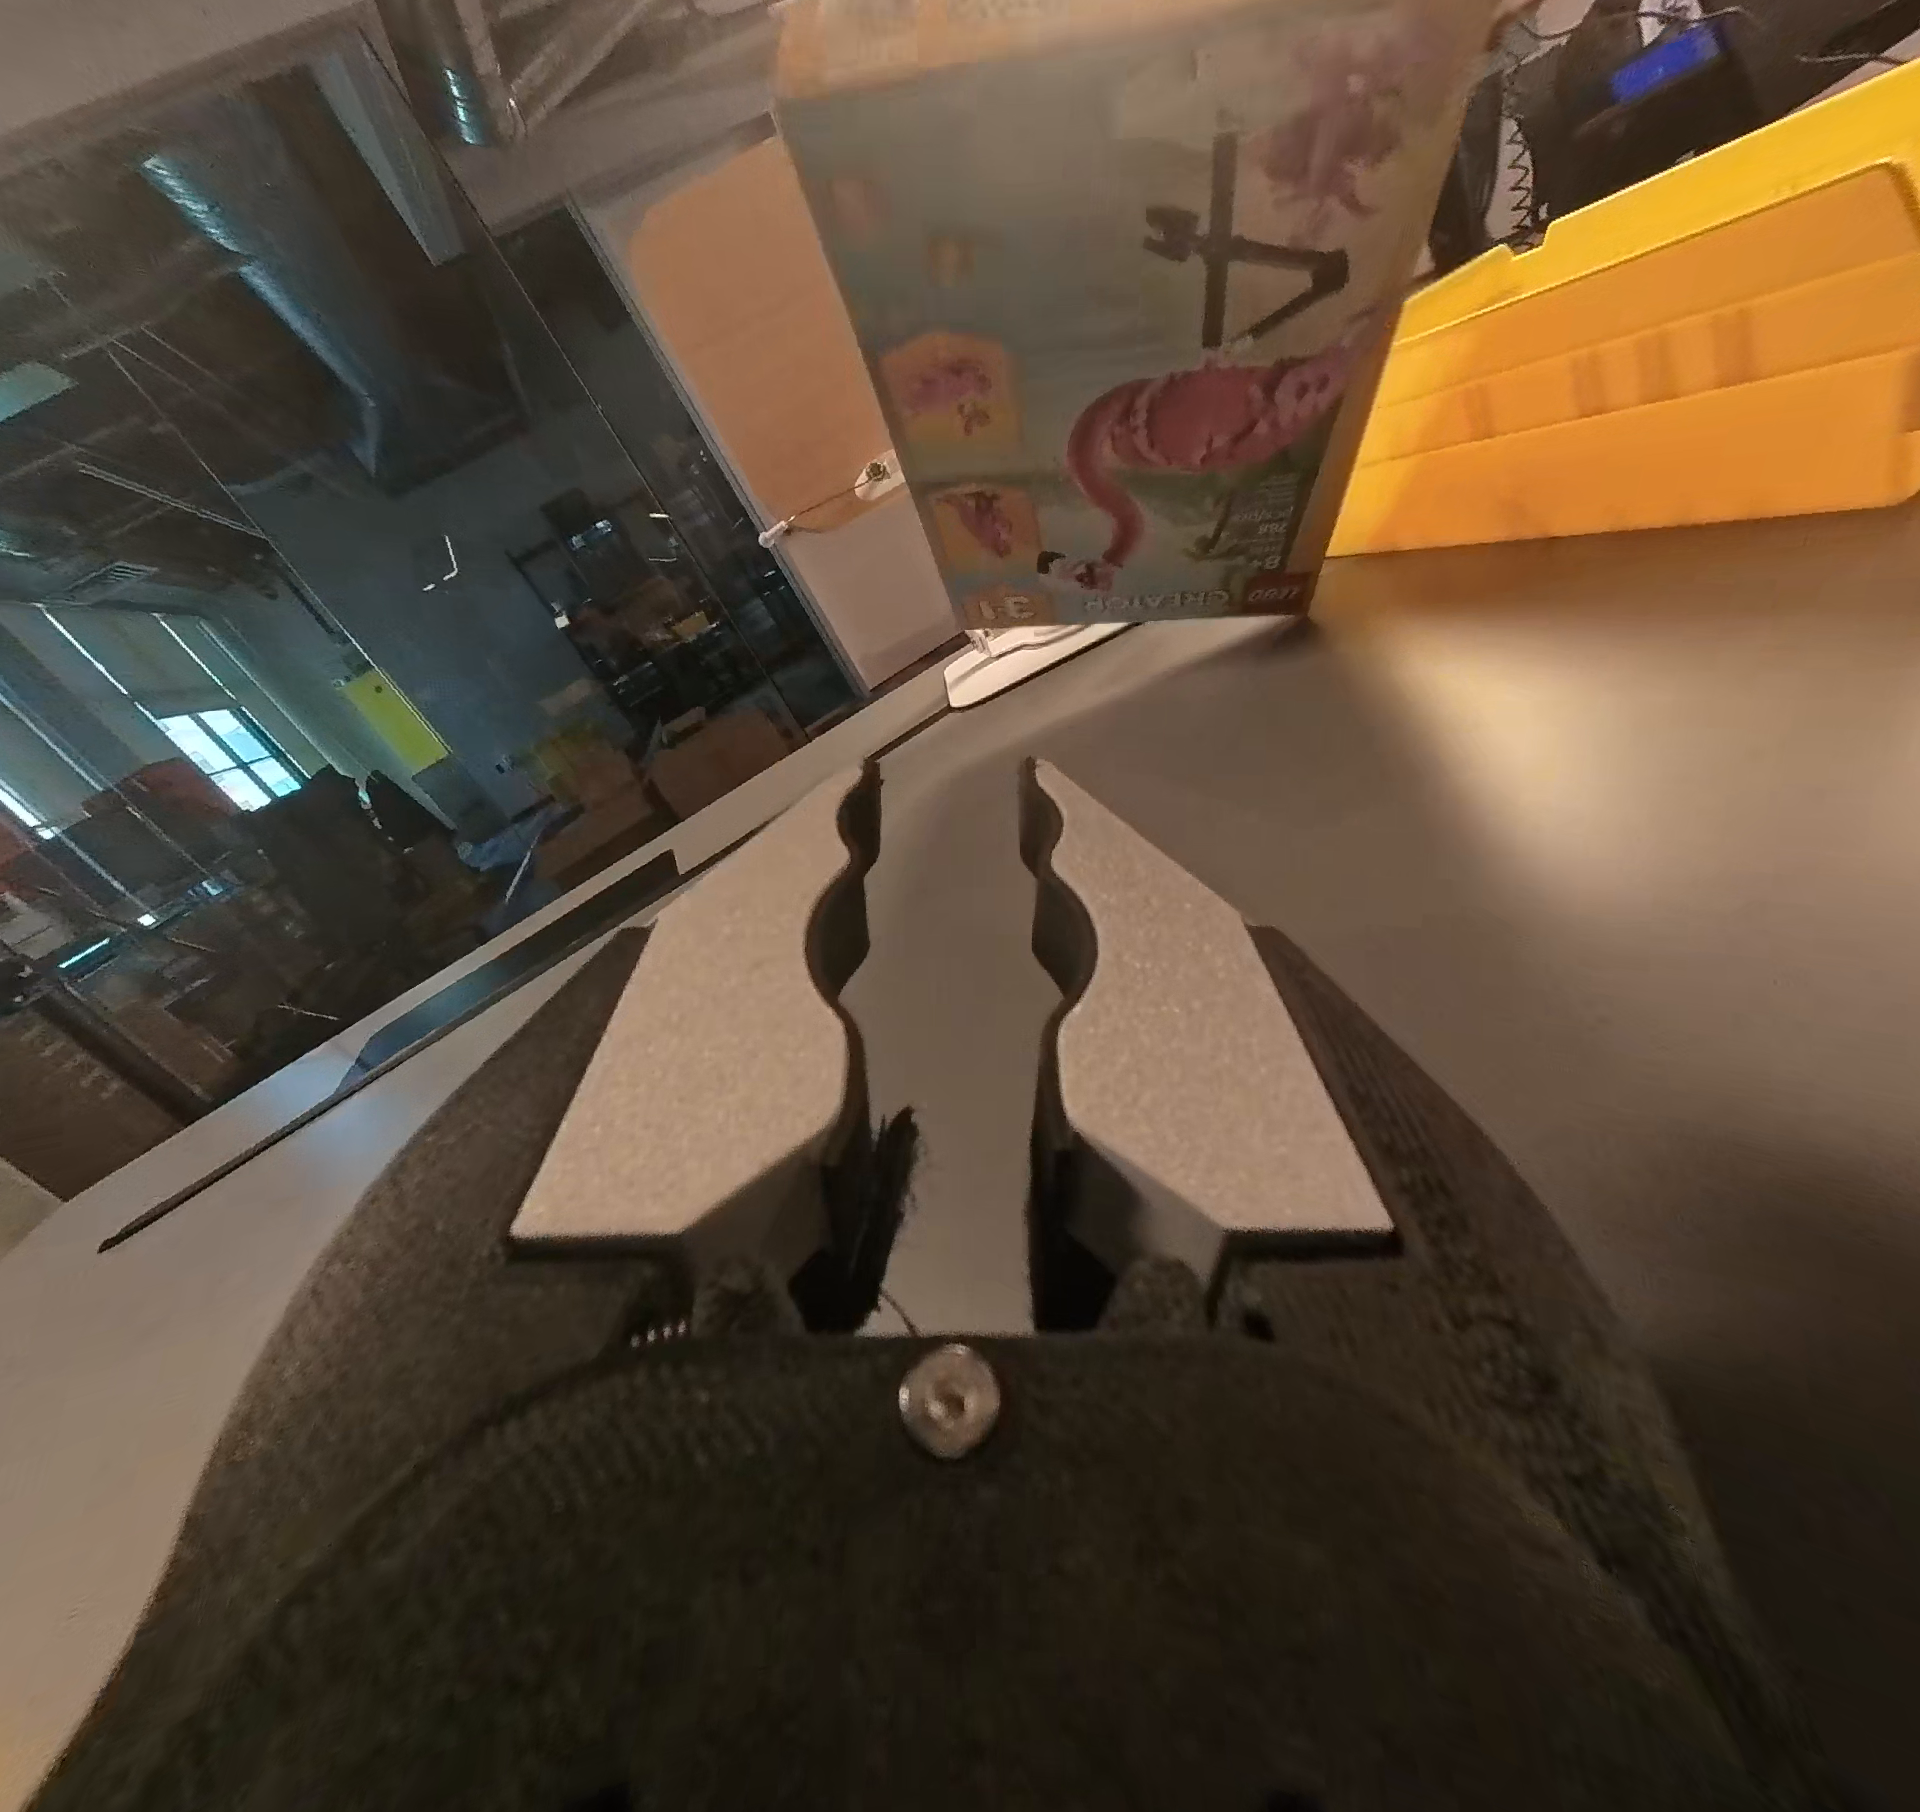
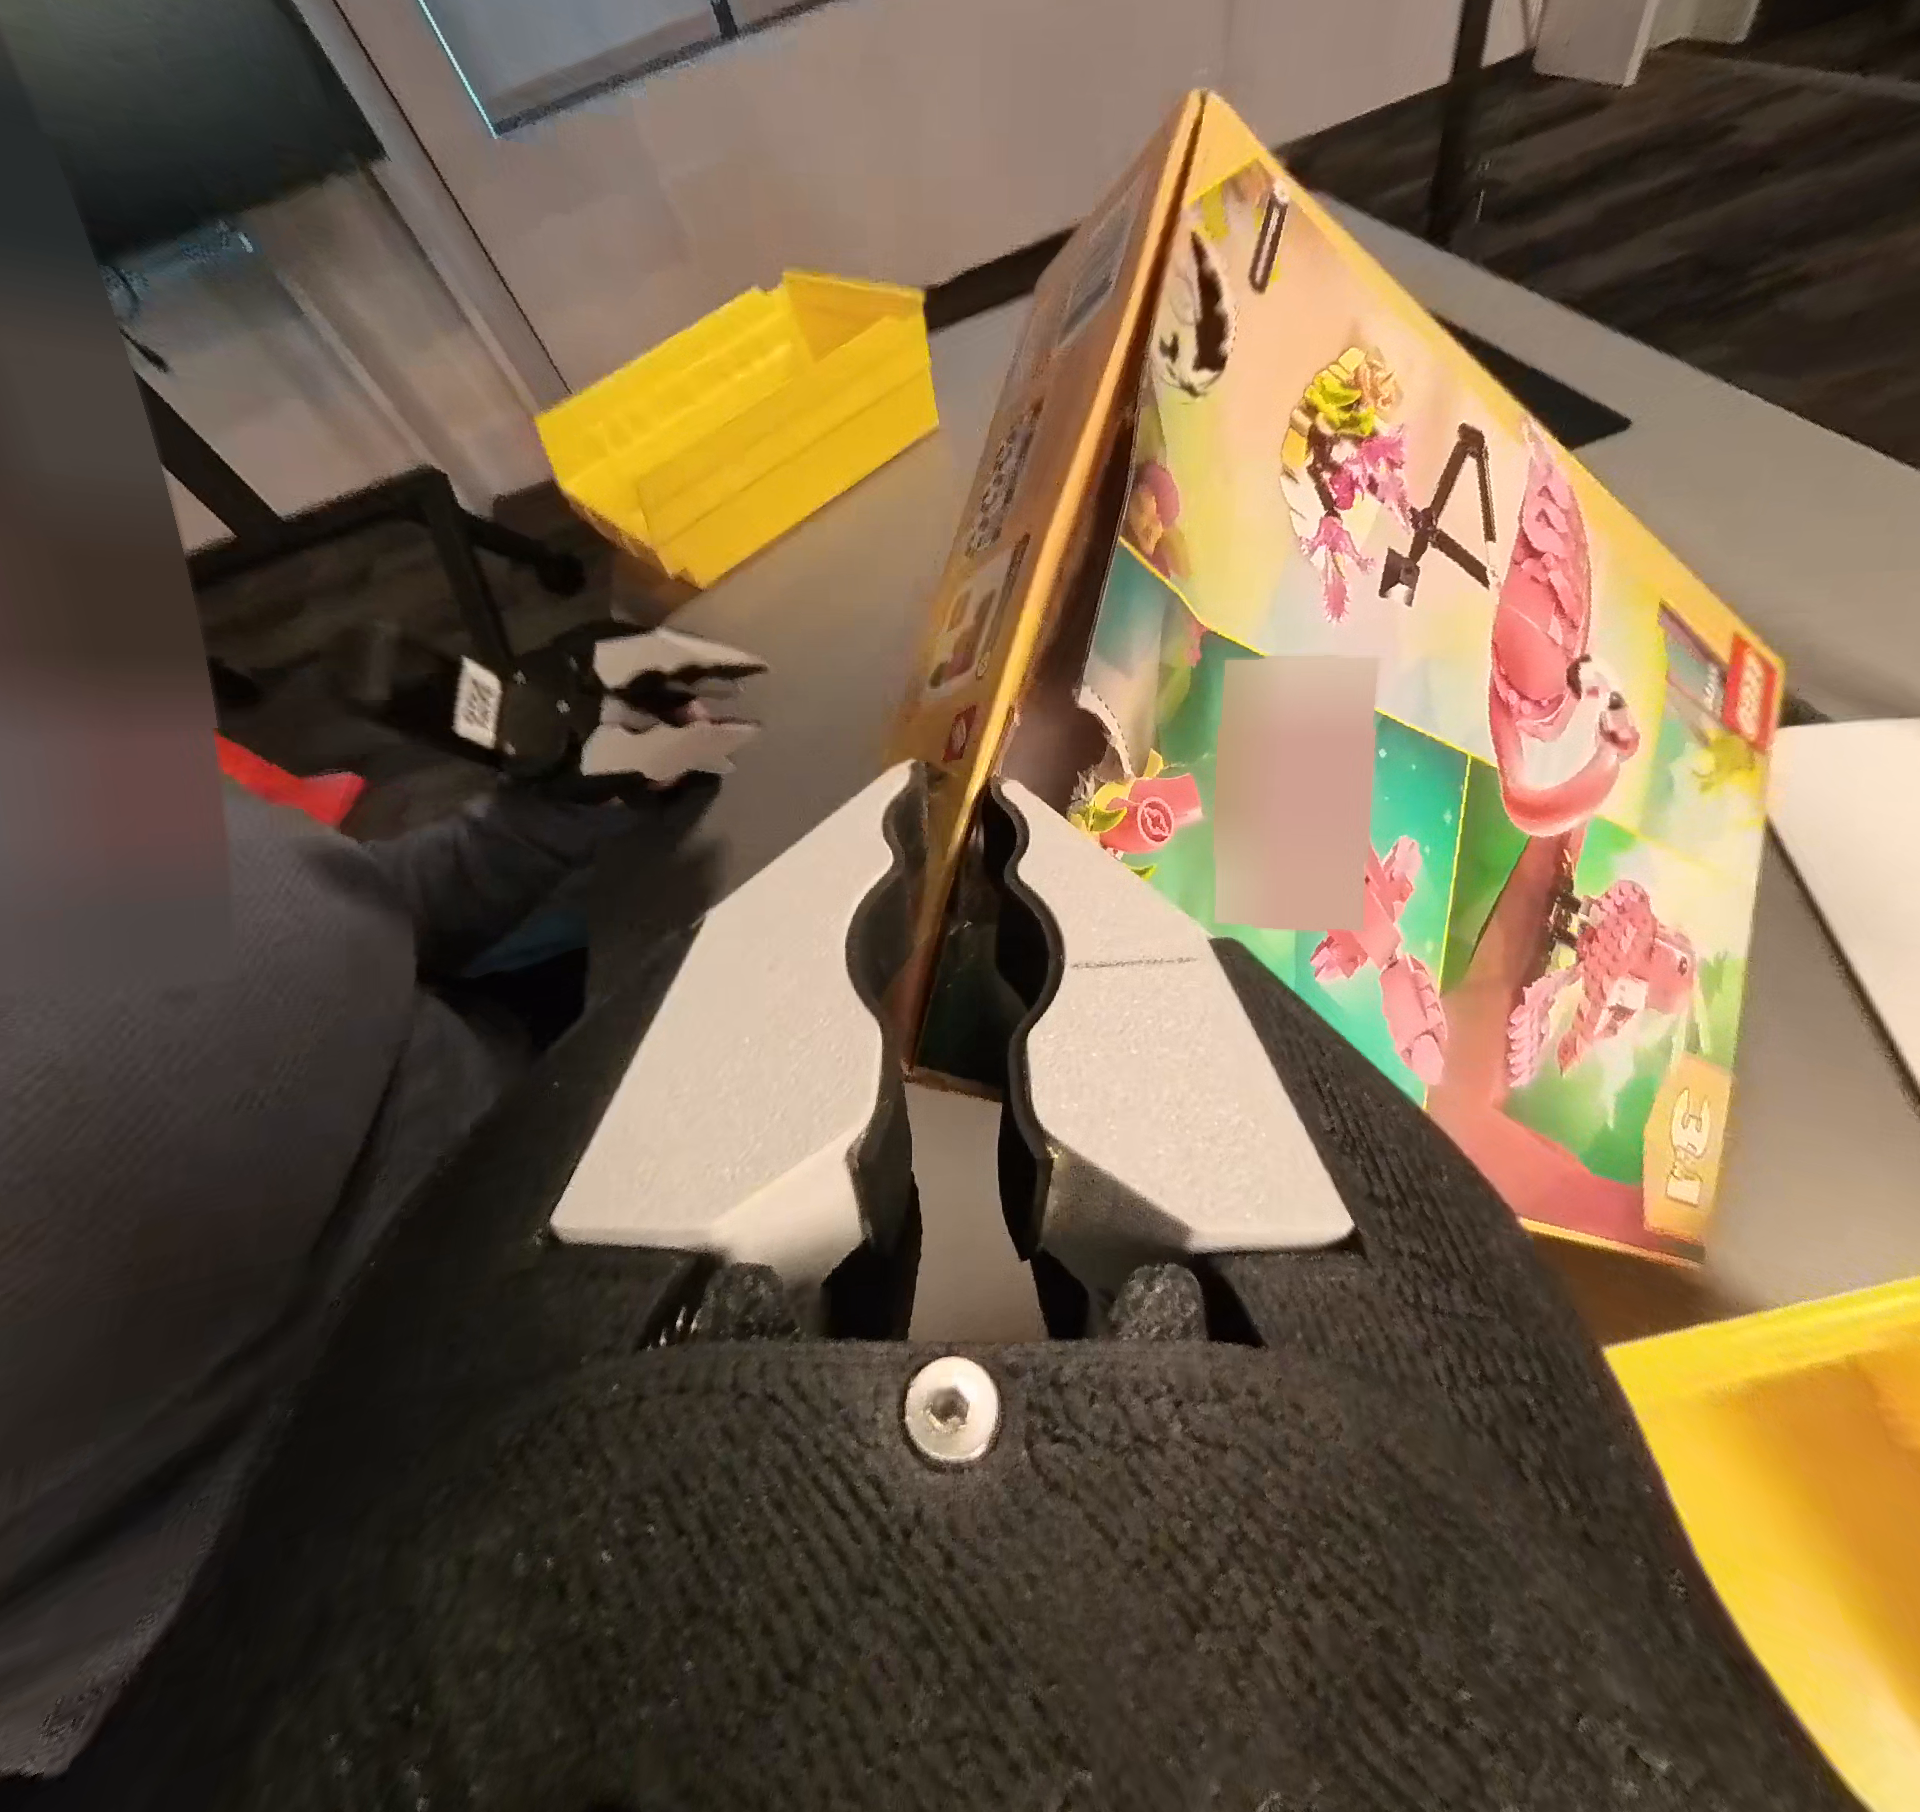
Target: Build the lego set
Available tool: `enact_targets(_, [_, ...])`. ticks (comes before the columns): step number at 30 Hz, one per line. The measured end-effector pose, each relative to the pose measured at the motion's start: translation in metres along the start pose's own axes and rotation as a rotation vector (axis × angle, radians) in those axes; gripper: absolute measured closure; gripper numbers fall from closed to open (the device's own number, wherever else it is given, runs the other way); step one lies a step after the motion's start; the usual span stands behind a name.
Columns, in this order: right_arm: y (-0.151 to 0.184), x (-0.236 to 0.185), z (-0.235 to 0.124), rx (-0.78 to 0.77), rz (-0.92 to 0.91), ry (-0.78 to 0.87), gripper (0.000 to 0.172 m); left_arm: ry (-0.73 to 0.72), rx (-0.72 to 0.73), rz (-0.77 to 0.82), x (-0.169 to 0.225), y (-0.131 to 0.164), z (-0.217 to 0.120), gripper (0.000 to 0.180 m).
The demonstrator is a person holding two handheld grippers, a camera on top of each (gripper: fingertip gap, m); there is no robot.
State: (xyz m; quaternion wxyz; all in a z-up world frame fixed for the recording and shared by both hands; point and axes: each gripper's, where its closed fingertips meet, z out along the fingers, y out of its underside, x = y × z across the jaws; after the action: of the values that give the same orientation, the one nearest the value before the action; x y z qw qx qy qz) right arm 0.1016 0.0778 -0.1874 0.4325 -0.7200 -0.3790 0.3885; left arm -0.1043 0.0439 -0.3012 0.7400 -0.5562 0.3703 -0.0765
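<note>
On the dark table (image 1: pixel 1558 827) — left tongs (image 1: pixel 951 775) parted, bare; right tongs (image 2: pixel 951 796) pinching toy box (image 2: pixel 1351 723).

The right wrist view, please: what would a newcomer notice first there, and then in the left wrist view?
The colourful toy box stands tilted on the grey table, one cardboard flap clamped in the right gripper. A yellow bin lies beyond it, to the left. In the left wrist view, the left gripper is open and bare, with the box ahead of it.

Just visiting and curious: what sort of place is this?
Probably a workshop or lab with storage: exposed ceiling ducts, stacked cardboard boxes behind a glass wall, and yellow plastic bins on a dark worktable.
</note>
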Motion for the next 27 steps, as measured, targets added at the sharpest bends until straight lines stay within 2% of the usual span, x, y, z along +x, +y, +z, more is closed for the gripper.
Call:
enact_targets(5, [0.046, -0.034, 0.050, -0.223, -0.278, 0.089, 0.164, -0.009, 0.011, -0.011, -0.003, -0.001, -0.001, 0.155])
enact_targets(9, [0.099, -0.051, 0.097, -0.427, -0.596, 0.184, 0.160, 0.012, 0.043, 0.008, 0.004, -0.007, -0.004, 0.154])
enact_targets(17, [0.158, -0.051, 0.152, -0.412, -0.928, 0.273, 0.160, -0.016, 0.009, 0.117, 0.010, -0.002, 0.001, 0.153])
enact_targets(22, [0.154, -0.046, 0.150, -0.292, -1.129, 0.333, 0.155, -0.029, -0.048, 0.178, 0.012, 0.007, 0.005, 0.153])
enact_targets(27, [0.150, -0.041, 0.145, -0.109, -1.284, 0.522, 0.150, 0.107, -0.109, 0.210, 0.033, 0.008, 0.008, 0.147])
